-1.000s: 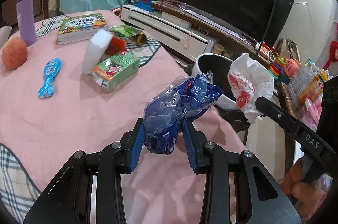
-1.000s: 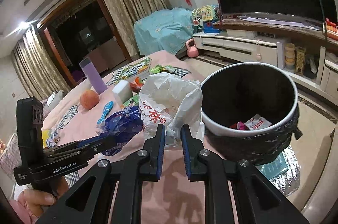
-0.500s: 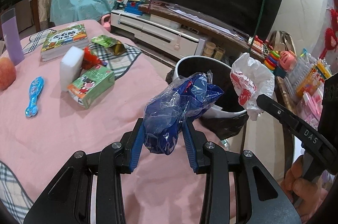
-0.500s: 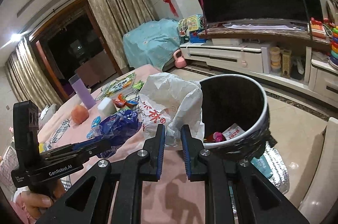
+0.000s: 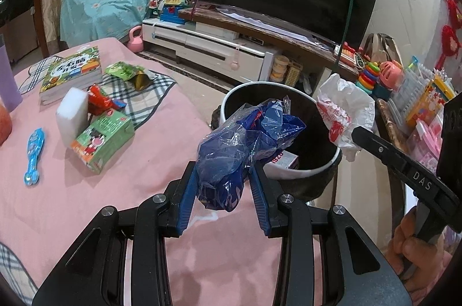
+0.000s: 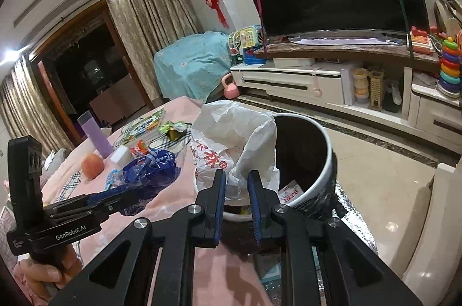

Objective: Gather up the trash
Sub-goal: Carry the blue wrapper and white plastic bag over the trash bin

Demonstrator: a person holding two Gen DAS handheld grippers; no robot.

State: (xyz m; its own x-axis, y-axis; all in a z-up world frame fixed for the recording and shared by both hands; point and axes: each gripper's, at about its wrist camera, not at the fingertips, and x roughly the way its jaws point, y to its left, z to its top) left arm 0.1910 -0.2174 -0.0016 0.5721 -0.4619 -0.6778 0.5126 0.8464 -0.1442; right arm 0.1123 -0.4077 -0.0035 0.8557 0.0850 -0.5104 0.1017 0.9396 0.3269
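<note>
Blue bag (image 5: 245, 141) in left gripper (image 5: 223, 199), long axis toward bin (image 5: 314, 170)

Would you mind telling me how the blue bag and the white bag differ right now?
The blue bag is glossy, see-through dark blue film; the white bag is opaque, crinkled and printed in red. The blue bag sits in the left gripper, the white bag in the right gripper. The blue bag fills wide-set jaws; the white bag is pinched by a thin fold between narrow ones. Both are crumpled plastic, held at the bin.
</note>
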